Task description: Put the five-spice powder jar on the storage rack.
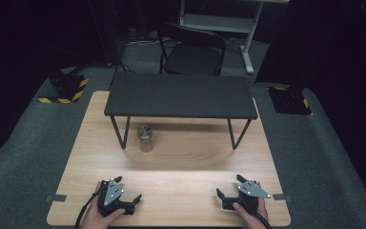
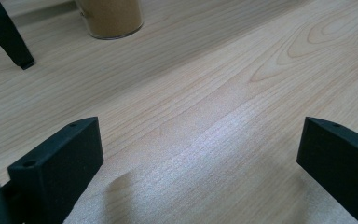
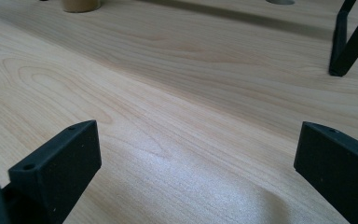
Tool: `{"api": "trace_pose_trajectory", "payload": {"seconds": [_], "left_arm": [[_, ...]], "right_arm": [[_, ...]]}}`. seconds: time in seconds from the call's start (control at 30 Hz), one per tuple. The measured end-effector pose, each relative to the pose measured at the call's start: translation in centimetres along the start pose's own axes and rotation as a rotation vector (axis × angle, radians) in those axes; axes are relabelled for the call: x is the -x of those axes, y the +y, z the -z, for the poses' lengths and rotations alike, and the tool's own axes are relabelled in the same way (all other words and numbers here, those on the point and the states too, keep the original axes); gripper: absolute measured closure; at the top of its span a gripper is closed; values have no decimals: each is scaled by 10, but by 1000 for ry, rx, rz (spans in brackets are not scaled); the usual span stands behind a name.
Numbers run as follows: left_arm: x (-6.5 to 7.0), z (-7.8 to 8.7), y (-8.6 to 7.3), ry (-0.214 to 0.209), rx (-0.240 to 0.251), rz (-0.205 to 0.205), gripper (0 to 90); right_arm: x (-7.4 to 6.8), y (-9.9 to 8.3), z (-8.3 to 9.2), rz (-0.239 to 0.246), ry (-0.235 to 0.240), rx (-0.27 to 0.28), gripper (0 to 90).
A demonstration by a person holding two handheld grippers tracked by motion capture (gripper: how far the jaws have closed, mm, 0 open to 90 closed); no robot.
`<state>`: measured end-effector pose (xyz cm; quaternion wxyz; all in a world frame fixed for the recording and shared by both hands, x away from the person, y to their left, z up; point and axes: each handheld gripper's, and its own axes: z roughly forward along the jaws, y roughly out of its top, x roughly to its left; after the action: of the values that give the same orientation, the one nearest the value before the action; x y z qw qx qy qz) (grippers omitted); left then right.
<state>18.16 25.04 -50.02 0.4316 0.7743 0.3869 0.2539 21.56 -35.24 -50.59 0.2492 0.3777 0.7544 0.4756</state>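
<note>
The left gripper (image 1: 127, 189) and the right gripper (image 1: 229, 185) rest low over the near edge of the wooden table (image 1: 181, 162), well apart, each held by a hand; both have their jaws spread wide with only bare tabletop between them. The jar (image 1: 145, 138), a clear glass container with a metal lid and tan powdery contents, stands upright farther back on the table, just beside the left front leg of the black shelf (image 1: 181, 95) and partly under its front edge. A black chair (image 1: 193, 50) stands on the floor beyond the table.
</note>
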Motion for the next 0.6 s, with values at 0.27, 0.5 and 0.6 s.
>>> {"api": "trace_pose_trajectory", "payload": {"seconds": [0.27,0.5,0.6], "left_arm": [[4,-3,1,25,4,20,6],[4,3,1,14,16,33,6],[2,4,3,-3,16,62,6]], "right_arm": [[0,1,-1,-26,-12,-8,7],[0,6,-2,-15,-10,-34,8],[0,6,-2,-22,-13,-33,7]]}}
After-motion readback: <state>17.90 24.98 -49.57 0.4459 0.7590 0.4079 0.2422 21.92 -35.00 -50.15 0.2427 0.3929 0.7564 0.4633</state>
